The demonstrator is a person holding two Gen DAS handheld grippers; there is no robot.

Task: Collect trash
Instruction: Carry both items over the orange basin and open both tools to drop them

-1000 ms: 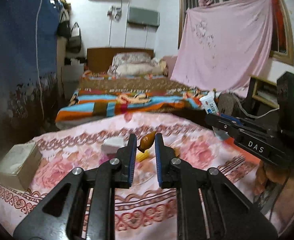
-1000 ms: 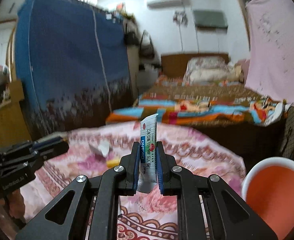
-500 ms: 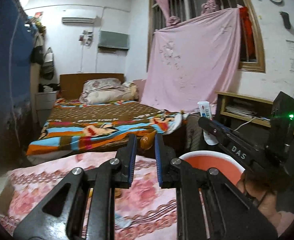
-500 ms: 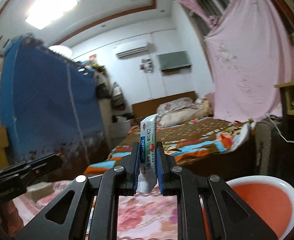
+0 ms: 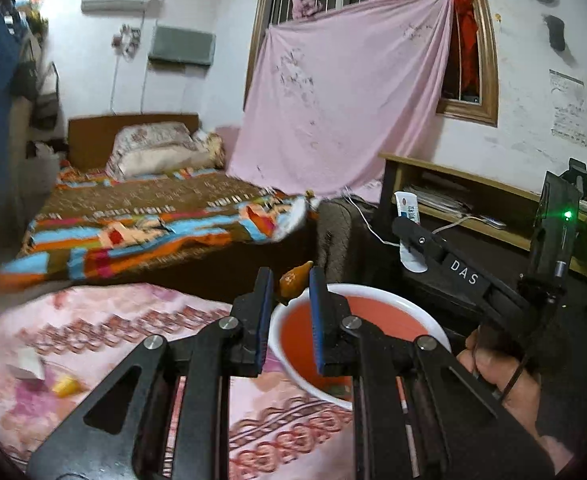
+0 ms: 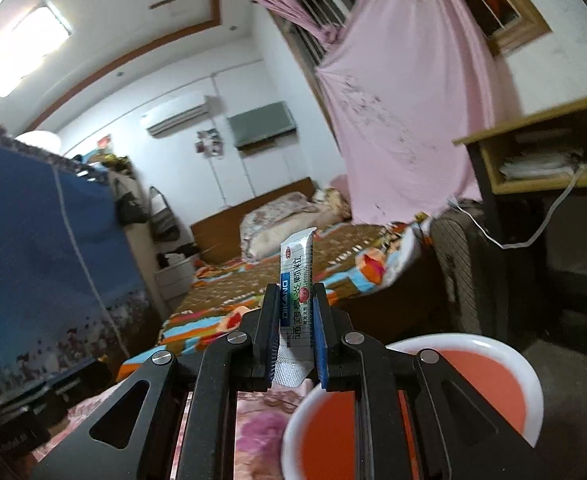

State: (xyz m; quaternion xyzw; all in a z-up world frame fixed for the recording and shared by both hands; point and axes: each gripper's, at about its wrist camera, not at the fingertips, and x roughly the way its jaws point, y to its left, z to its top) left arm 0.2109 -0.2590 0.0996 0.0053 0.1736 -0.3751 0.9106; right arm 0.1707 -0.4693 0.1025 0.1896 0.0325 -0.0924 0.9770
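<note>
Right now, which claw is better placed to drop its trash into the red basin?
Left. The left claw holds the orange scrap above the red basin rim; the right claw holds its sachet short of it.

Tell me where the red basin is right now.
The red basin sits low centre-right in the left wrist view, just beyond the left hand-held gripper, beside the floral-clothed table, below the right hand-held gripper.

We see both our left gripper (image 5: pixel 290 286) and right gripper (image 6: pixel 296 304) built of matte black angular linkage arms with triangular cut-outs, silver round screws (image 5: pixel 229 323), blue ribbed pads (image 5: pixel 315 292), white "DAS" lettering (image 5: pixel 463 272), a green light (image 5: pixel 568 214) and a bare-skinned hand (image 5: pixel 505 384).
</note>
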